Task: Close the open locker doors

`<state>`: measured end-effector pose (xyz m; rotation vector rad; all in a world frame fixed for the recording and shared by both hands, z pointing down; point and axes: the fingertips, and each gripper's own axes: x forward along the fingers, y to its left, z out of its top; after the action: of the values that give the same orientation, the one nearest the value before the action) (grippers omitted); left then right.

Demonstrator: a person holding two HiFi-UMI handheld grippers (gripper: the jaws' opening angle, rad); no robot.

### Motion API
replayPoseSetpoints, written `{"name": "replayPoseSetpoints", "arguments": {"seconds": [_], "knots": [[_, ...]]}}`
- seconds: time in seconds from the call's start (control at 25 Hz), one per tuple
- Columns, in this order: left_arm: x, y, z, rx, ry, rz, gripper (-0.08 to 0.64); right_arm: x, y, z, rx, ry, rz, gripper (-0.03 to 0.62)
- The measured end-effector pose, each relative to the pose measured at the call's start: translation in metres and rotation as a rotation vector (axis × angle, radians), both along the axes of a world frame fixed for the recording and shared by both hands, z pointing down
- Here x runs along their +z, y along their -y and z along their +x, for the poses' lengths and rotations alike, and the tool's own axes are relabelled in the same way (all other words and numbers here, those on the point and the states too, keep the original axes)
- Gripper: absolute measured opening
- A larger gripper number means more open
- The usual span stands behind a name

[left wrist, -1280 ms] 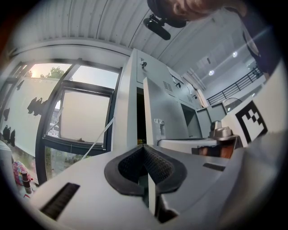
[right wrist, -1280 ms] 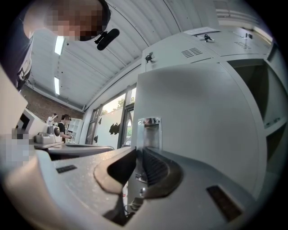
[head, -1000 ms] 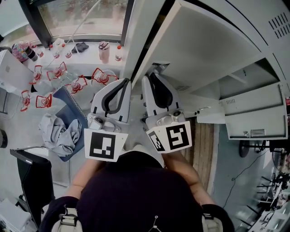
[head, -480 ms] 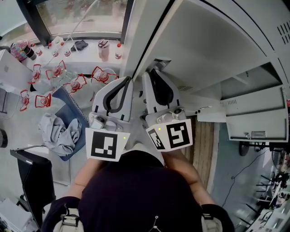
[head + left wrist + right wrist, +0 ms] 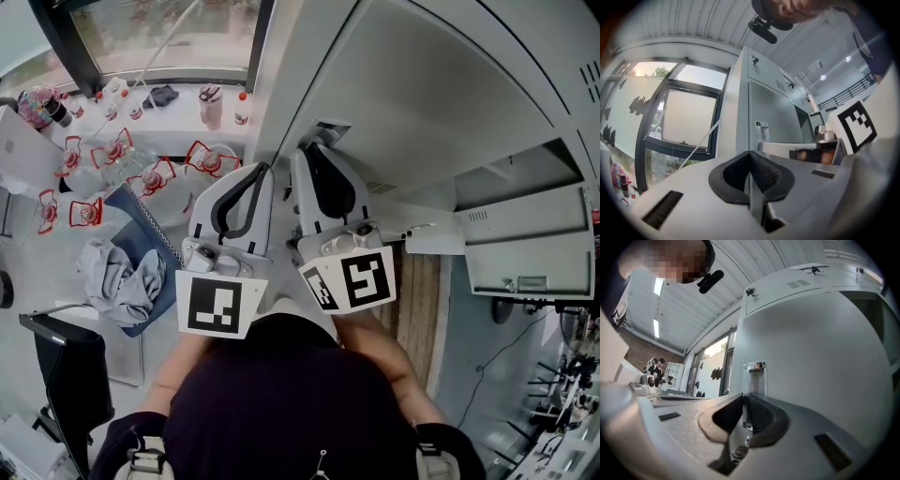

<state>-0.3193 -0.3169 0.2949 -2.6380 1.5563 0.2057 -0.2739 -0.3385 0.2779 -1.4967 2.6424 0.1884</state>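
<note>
The right gripper (image 5: 746, 404), jaws just closing, seemingly pinched the door handle (image 5: 754, 376) at twelve o'clock; left gripper (image 5: 750, 161) jaws pressed together; a thin pinch might slip.

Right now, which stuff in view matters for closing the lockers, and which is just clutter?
Job:
- big locker door
- door handle
- open lower doors

Lying about:
- red-label bottles
- grey cloth
- tumbler
</note>
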Motion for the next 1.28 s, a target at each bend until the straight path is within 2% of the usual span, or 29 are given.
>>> {"name": "replayPoseSetpoints", "arguments": {"seconds": [0.76,1.16,1.28], "knots": [[0.000,0.012,0.001,0.001,0.018,0.001,0.000,0.000,0.011,-0.001,0.000,0.007,-0.005,0.032],[-0.005,0.002,0.005,0.004,0.038,0.006,0.000,0.000,0.010,0.000,0.019,-0.032,-0.002,0.035],[-0.008,-0.004,0.004,0.010,0.018,0.000,0.000,-0.001,0.010,0.000,0.029,-0.030,-0.013,0.037]]}}
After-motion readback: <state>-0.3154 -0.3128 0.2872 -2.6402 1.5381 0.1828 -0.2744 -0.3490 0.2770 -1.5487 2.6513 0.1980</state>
